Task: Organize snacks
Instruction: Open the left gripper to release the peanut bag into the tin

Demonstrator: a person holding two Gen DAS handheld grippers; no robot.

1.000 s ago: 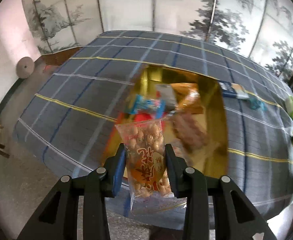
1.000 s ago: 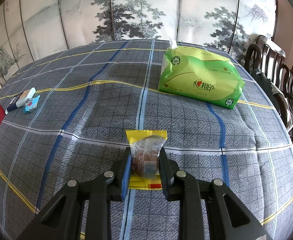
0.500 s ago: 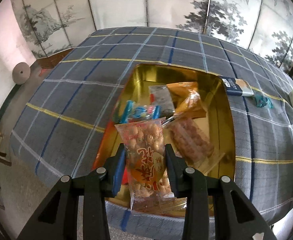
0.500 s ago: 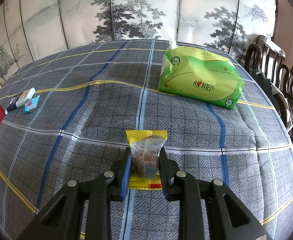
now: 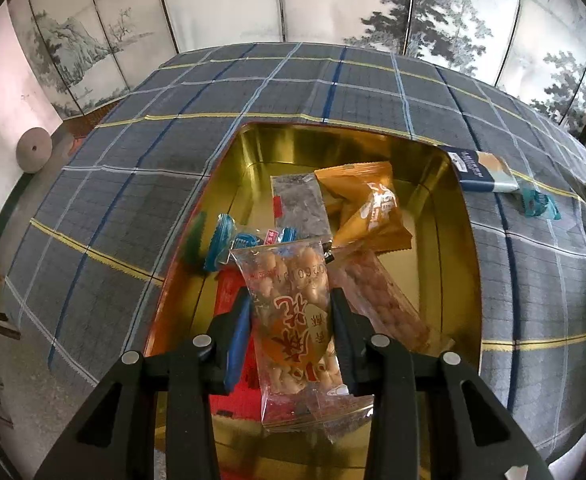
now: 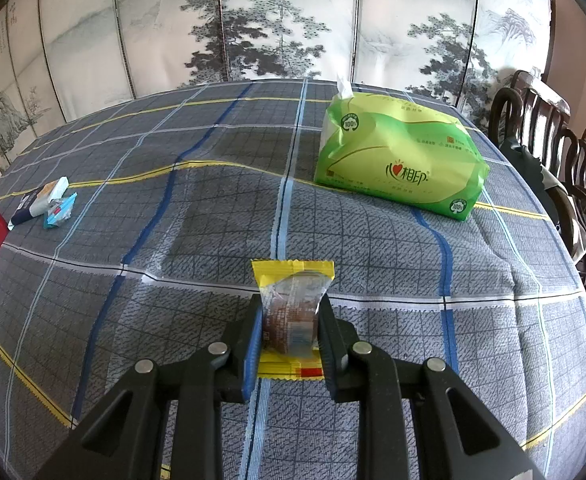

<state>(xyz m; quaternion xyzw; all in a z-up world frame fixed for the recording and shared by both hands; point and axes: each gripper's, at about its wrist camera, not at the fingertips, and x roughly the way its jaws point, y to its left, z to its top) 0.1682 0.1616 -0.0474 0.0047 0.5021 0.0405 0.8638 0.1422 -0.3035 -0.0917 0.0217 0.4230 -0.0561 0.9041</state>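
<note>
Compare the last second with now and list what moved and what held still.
The left tongs, shut on the peanut bag throughout, carried it in over the gold tin, which now fills more of the left wrist view and looks nearer. The snacks in the tin kept their places. The right tongs stayed put, clamped on the yellow snack; the tissue pack did not shift.

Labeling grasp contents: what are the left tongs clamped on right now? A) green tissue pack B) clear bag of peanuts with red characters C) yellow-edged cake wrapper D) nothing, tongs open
B: in the left wrist view the left tongs pinch the clear peanut bag above the gold tin; the yellow-edged snack sits in the right tongs.
</note>
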